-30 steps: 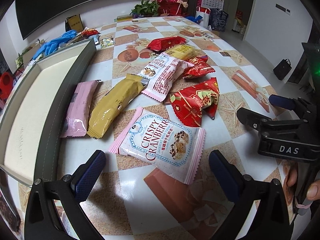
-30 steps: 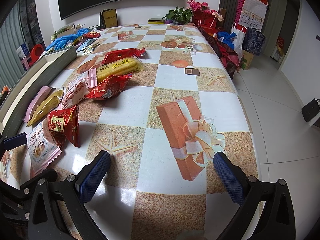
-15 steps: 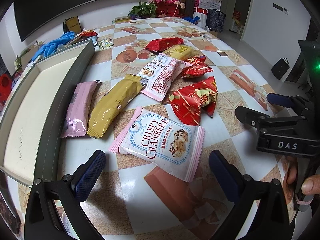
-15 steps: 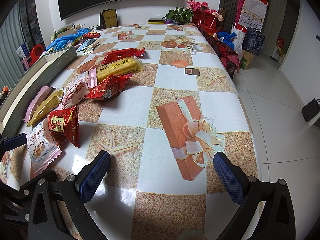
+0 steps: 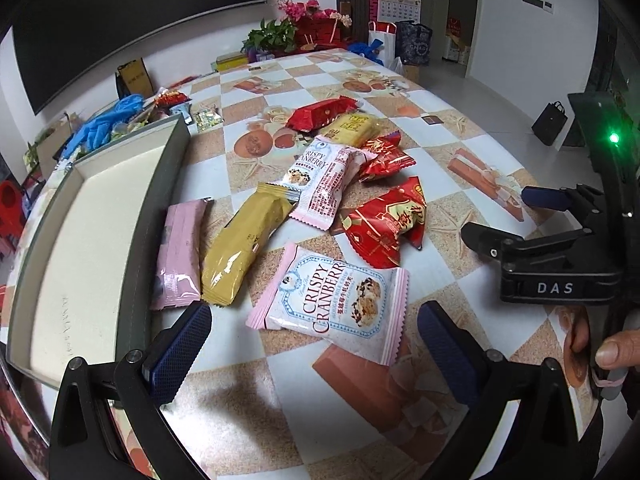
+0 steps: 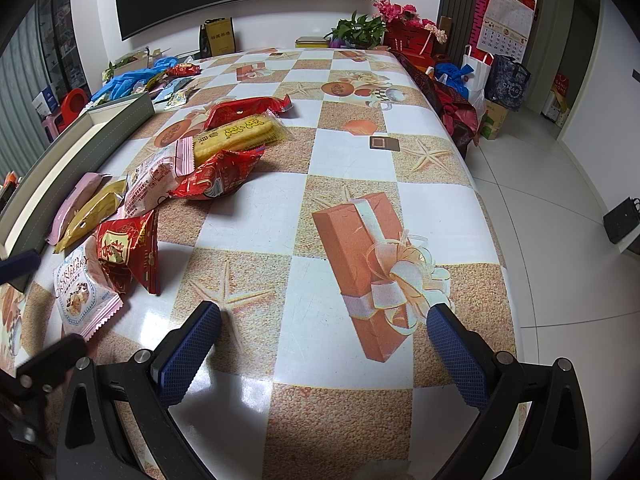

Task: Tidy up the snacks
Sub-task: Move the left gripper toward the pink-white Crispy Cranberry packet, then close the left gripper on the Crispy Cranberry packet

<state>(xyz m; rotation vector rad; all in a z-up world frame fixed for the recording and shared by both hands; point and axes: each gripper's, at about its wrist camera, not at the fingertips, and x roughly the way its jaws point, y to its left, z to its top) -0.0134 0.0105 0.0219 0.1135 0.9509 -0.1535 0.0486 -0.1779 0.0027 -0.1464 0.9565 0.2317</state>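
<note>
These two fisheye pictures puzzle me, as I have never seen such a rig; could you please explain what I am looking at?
There is no robot here: a person holds a pair of hand tongs in each hand, and a camera on each looks forward along its two blue-padded fingers. One picture comes from the left tongs, the other from the right tongs. Both are open and hold nothing. On the checkered gift-print tablecloth lie wrapped snacks: a pink-edged Crispy Cranberry packet nearest the left tongs, a mustard-yellow bar wrapper, a plain pink bar wrapper and a red foil packet. A long grey tray with a cream inside stands beside them, apparently empty.
</note>
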